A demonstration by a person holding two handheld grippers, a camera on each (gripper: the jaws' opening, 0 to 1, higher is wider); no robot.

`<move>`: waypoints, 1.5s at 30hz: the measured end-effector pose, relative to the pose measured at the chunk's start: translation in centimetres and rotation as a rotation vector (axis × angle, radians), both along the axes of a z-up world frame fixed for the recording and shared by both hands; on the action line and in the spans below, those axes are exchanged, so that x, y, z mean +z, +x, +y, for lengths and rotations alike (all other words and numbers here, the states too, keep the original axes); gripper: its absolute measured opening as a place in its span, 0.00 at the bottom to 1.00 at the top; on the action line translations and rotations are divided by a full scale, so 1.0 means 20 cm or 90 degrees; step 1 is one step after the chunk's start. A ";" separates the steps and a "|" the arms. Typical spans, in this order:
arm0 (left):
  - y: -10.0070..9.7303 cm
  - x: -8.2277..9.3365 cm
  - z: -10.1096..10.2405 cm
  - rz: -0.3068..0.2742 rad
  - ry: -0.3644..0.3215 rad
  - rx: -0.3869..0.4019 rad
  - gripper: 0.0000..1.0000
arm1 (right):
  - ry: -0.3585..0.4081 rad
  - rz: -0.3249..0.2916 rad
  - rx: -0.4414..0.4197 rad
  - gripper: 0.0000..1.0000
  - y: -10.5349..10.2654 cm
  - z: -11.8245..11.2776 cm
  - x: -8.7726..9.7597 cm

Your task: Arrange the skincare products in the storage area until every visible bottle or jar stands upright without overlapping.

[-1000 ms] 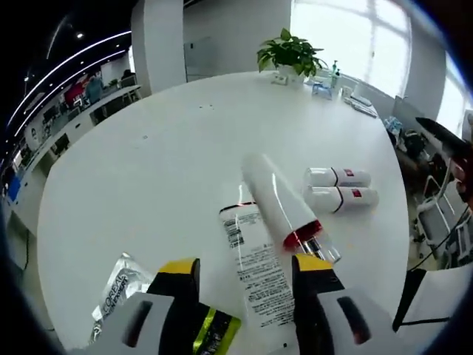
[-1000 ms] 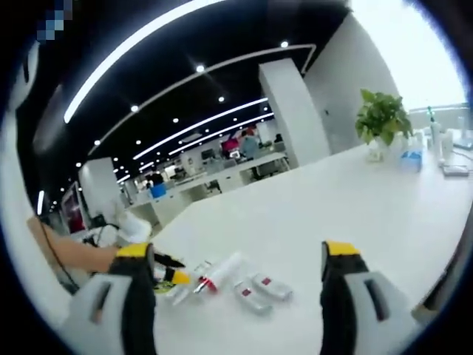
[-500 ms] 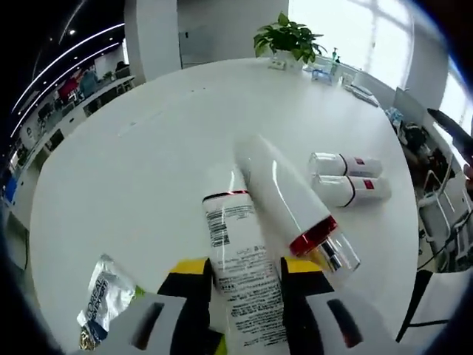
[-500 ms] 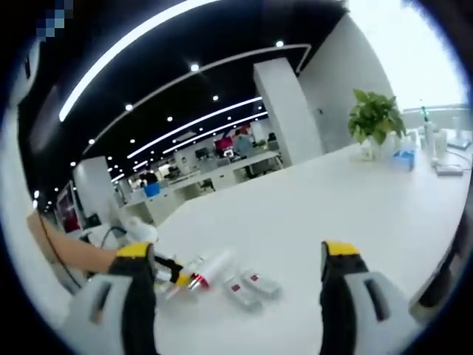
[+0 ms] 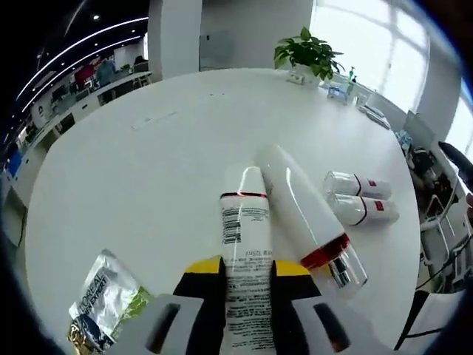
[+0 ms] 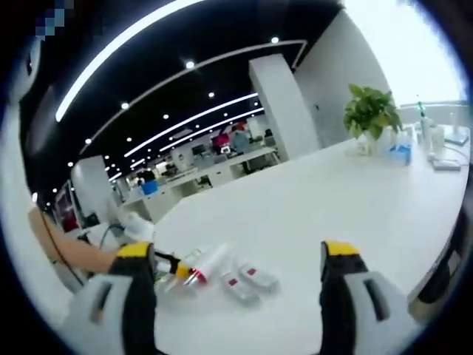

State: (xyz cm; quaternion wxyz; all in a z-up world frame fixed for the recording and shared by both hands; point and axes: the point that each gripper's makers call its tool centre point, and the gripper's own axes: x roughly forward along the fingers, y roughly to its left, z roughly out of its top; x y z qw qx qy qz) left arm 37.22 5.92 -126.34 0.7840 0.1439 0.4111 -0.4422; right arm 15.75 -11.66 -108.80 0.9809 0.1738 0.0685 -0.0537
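Note:
In the left gripper view my left gripper (image 5: 247,268) is shut on a white tube (image 5: 244,251) with printed text and a red band, lying flat on the white table (image 5: 133,170). A white bottle with a red collar and clear cap (image 5: 307,218) lies against it on the right. Two small white bottles with red labels (image 5: 361,198) lie side by side beyond. In the right gripper view my right gripper (image 6: 235,259) hangs open high above the table, and the same lying bottles (image 6: 222,268) show far below beside the left gripper (image 6: 176,270).
A silver and green sachet (image 5: 103,299) lies at the lower left of the left gripper view. A potted plant (image 5: 309,53) and small items stand at the table's far edge. A person's arm (image 6: 66,255) reaches in from the left of the right gripper view.
My left gripper has moved forward and shut on the white tube, which was beside the open jaws a second ago. The right gripper stays open, its view drifting slightly.

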 end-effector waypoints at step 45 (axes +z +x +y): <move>-0.49 1.10 0.24 0.139 -0.646 -0.051 0.09 | 0.172 -0.070 0.404 0.81 0.67 0.91 0.31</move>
